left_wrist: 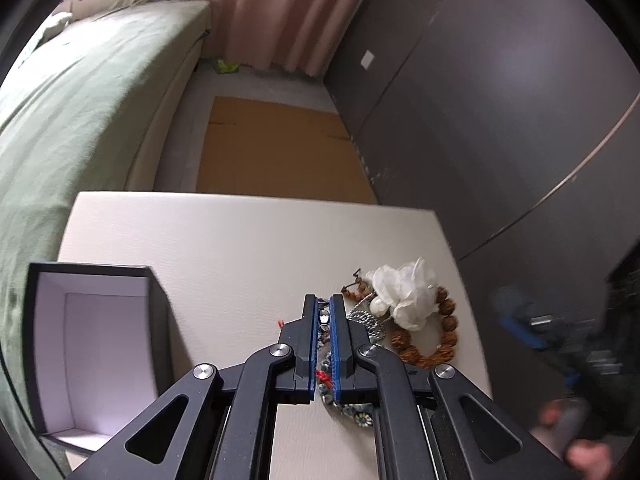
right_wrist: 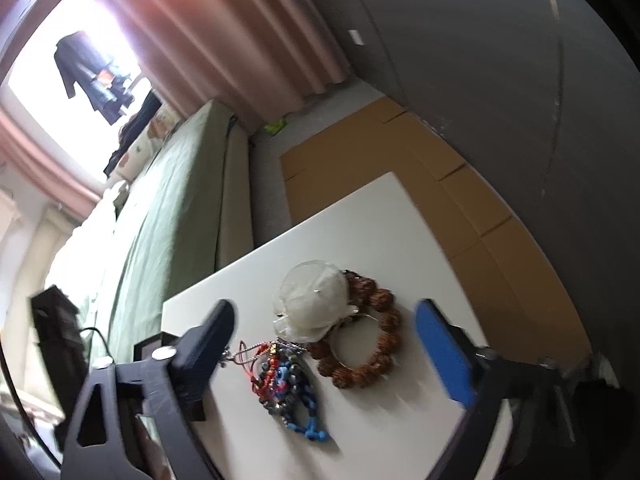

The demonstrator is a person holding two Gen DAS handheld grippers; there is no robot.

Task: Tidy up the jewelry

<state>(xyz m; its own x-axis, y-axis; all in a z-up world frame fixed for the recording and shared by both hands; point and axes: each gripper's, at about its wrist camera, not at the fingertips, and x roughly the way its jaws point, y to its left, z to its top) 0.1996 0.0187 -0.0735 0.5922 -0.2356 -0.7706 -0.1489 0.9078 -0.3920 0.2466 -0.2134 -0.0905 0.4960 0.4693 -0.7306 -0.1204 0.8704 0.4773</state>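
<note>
Bedroom setting: a green-covered bed (left_wrist: 80, 92) runs along one side, pink curtains (left_wrist: 272, 12) hang at the far end, and flattened cardboard (left_wrist: 276, 148) lies on the floor beyond a white bench (left_wrist: 240, 240). Near the bench's left edge stands an open dark box (left_wrist: 90, 344) with a pale, bare interior. The jewelry sits in a cluster toward the right: a brown wooden-bead bracelet (right_wrist: 360, 332), a white fabric flower piece (right_wrist: 312, 304) lying partly over it, and a tangle of blue, grey and red beaded strands (right_wrist: 286, 384) just beside them.

The left gripper (left_wrist: 325, 312) has its jaws pressed nearly together on that beaded tangle, pinching a metallic part of it at the tips. The right gripper (right_wrist: 324, 322) hovers above the cluster, jaws spread wide and holding nothing; its view is motion-blurred.

This looks like the pick-up step for the first piece, with nothing in the box yet. Next would be lifting the strands without dragging the neighbouring chain, then carrying them left over the box
</note>
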